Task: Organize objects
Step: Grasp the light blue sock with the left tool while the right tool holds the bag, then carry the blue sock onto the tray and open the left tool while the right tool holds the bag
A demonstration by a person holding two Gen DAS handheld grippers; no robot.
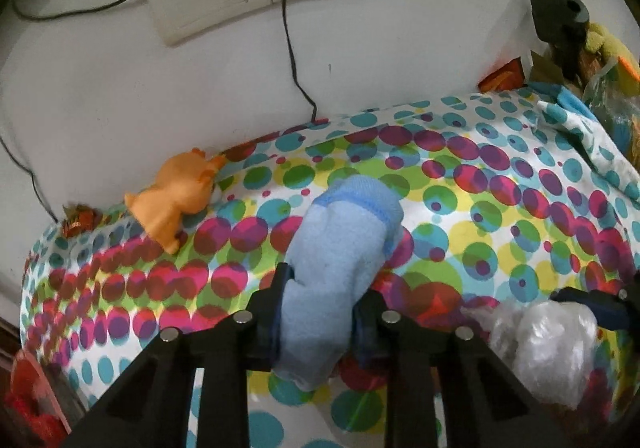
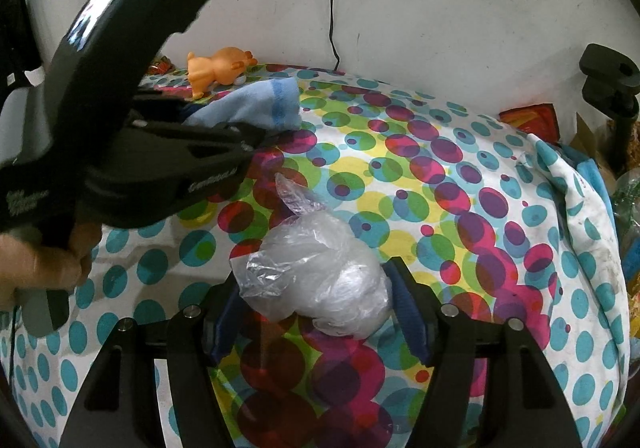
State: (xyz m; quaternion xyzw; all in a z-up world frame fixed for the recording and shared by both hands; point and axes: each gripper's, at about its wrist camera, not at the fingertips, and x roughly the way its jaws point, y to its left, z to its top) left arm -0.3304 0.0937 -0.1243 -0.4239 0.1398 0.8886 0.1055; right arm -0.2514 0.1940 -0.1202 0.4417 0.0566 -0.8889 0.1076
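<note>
Blue sock [image 1: 340, 260] lies rolled on the dotted cloth [image 1: 480, 208], and the left gripper [image 1: 324, 304] has it clamped: both pads press into the knit low on the roll, with the cuffed end sticking out past the fingertips toward the wall. To its right the right gripper [image 2: 316, 300] straddles a crumpled clear bag [image 2: 320, 280]; its jaws stand about half open, the right blue pad touches the plastic and the left sits tight against it, though whether they truly squeeze the bag I cannot tell. Both things seem to rest on the cloth rather than hang in the air. An orange toy [image 1: 180, 196] lies on its side near the wall beyond the sock, well apart from either tool, and a heap of odds and ends shows at the cloth's far right edge. As I read it, the step in hand is the pickup: the sock is secured, the bag is being taken. The next move calls for a firm pinch on the bag, which is slippery and will give under the pads, then a lift of each item clear of the cloth toward wherever it belongs; no such place is plain from these views.
</note>
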